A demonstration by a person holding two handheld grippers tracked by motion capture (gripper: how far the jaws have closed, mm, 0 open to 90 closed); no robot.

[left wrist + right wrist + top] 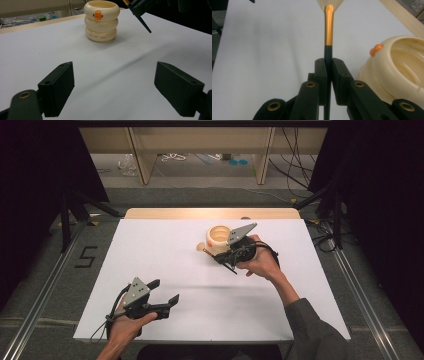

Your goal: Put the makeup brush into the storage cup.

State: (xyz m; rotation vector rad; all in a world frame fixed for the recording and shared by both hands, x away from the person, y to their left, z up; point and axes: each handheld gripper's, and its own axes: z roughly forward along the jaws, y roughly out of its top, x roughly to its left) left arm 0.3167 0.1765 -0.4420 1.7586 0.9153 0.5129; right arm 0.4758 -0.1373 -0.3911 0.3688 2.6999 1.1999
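Note:
A cream ringed holder (218, 237) with a small orange knob (376, 49) stands upright at the back middle of the white sheet (200, 300); it is also in the left gripper view (101, 21) and the right gripper view (402, 67). My right gripper (226, 258) sits just in front of the holder, shut on a brush (328, 27) with a black handle, gold ferrule and pale bristles. The brush lies beside the holder, outside it, and its handle tip (144, 25) points down toward the sheet. My left gripper (164, 291) rests near the front left, open with nothing between its jaws (125, 90).
A wooden table edge (210, 213) borders the sheet at the back. Beyond it are wooden legs, cables and small items on the floor. Metal rails (45, 290) run along both sides of the table, and dark curtains hang left and right.

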